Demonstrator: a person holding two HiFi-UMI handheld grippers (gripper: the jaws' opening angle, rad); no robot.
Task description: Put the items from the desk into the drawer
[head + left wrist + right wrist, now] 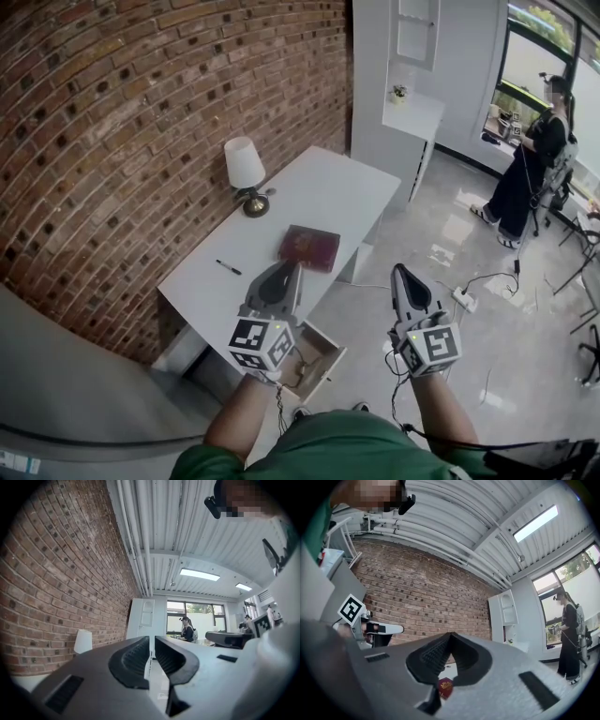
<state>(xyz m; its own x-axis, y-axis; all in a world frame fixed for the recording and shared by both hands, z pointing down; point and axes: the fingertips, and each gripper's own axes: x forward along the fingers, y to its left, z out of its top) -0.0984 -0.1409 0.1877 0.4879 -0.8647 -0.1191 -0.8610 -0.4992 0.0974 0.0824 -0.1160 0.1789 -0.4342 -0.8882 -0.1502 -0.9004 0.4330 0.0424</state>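
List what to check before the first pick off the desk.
1. Drawer open: ok.
2. Book and pen lie on the desk, nothing on top of them: ok.
3. Left gripper empty: ok, fingers only narrowly apart.
4. Right gripper ready to grasp: not ok, empty but fingers closed.
5. Free room inside the drawer: cannot tell, the left gripper covers most of it.
6. Lamp stands clear of the book: ok.

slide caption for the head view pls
Left claw and right claw, both empty, before a white desk with a dark red book, black pen, open drawer.
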